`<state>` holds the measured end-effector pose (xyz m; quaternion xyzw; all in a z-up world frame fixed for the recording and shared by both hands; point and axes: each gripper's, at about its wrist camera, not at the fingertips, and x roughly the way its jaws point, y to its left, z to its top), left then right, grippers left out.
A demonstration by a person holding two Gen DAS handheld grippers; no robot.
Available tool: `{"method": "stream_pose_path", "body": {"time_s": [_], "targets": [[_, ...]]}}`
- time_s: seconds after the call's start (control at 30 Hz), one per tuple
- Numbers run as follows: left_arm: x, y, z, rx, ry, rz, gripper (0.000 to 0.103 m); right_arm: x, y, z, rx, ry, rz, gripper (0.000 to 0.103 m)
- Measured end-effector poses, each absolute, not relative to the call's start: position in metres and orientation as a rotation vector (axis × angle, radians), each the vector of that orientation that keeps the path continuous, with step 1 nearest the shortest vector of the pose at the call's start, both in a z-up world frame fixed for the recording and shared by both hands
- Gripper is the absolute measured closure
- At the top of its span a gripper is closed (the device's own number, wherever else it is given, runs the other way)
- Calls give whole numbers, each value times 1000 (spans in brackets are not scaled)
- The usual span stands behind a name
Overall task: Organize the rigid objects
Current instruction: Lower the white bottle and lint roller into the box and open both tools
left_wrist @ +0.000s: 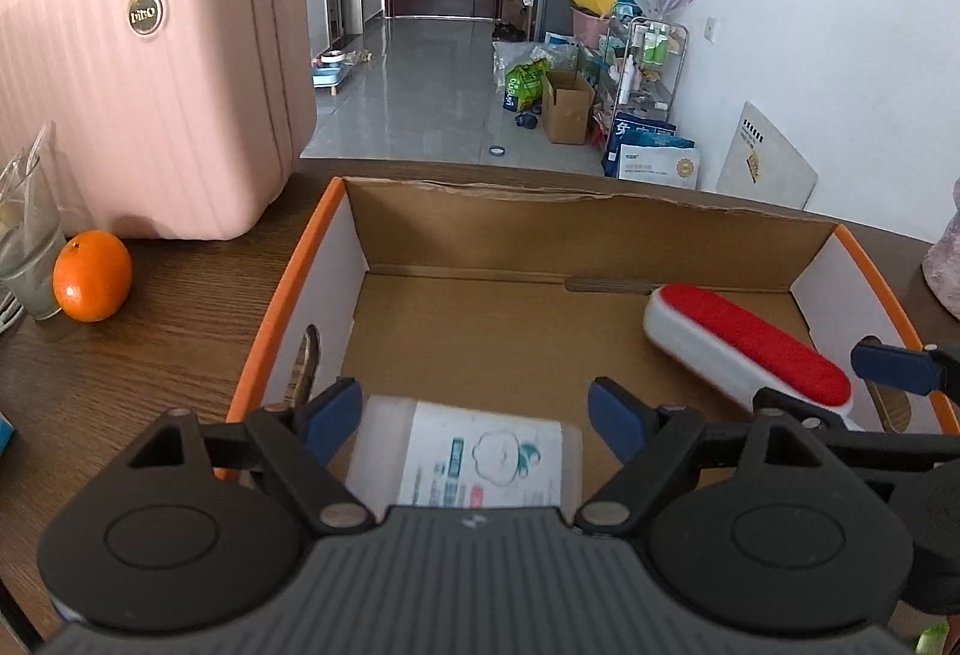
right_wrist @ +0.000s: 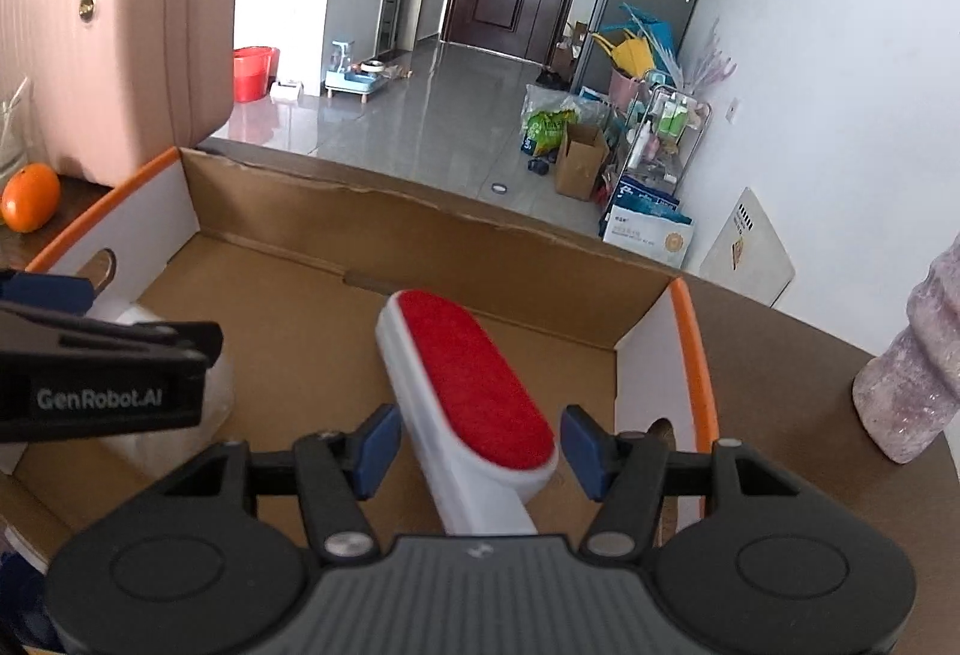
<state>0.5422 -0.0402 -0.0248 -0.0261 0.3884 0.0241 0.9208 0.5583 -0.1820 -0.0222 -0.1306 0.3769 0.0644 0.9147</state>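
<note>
Worktop (left_wrist: 150,355) space of dark wood is taken up mostly by a cardboard box (left_wrist: 600,235) with orange-edged white end walls, and both task things are already seen inside it. A pink suitcase (left_wrist: 150,84) stands just beyond the box's left end, with an orange (left_wrist: 92,275) and a glass (left_wrist: 27,259) beside it; these appear untouched, and whether they belong to the task cannot be told.

On the box floor a lint brush (right_wrist: 474,385), white with a red pad, is laid near the right end wall, its handle pointing back toward the camera. A white packet (left_wrist: 474,460) with a printed label is laid at the near left of the floor.

Right gripper (right_wrist: 480,454) is held over the brush with its fingers (right_wrist: 378,451) spread to either side, apart from it. Left gripper (left_wrist: 474,424) is held over the packet, fingers likewise wide and clear of it. Both things are judged released, so the placing looks done; withdrawal of the hands remains, and any further things to sort are not shown.
</note>
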Motion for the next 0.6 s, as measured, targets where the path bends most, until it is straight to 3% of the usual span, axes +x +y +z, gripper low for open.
{"method": "stream_pose_path", "body": {"time_s": [0.1, 0.23, 0.4, 0.6], "targets": [[536, -37, -19, -61, 776, 47, 7, 551, -185, -20, -273, 755, 128, 21], [521, -36, -6, -52, 725, 55, 0, 535, -197, -12, -238, 724, 137, 16], [497, -32, 7, -49, 689, 58, 0, 508, -209, -2, -182, 673, 143, 4], [462, -23, 19, -59, 648, 64, 0, 466, -216, 4, -135, 603, 139, 0]]}}
